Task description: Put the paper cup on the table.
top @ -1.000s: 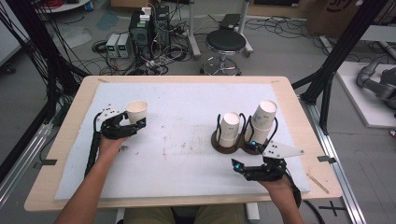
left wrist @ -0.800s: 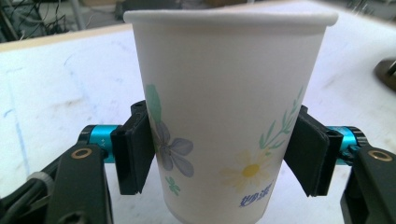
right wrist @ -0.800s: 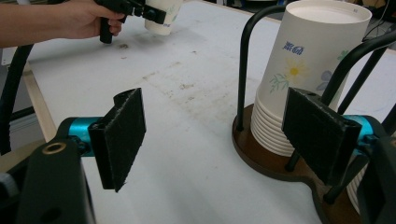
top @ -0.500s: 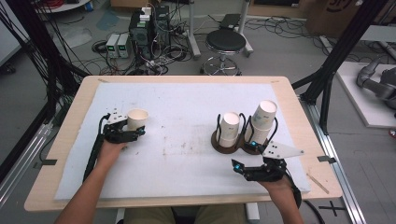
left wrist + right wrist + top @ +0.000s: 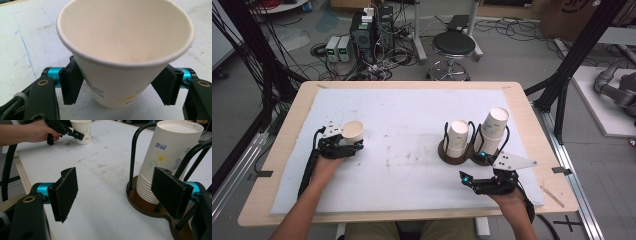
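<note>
Standing upright, paper cup [image 5: 125, 53] between left jaws.

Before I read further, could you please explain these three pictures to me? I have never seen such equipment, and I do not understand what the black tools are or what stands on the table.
No robot is here: a person holds a black two-jaw gripper in each hand. The high view looks down on the table; the other two pictures come from cameras riding on each gripper. The left gripper has its jaws around a single paper cup, upright on the white cover; whether the pads press it is hard to tell. The right gripper is open and holds nothing. Before it stands a dark wooden holder with wire loops, carrying two stacks of upside-down cups.
</note>
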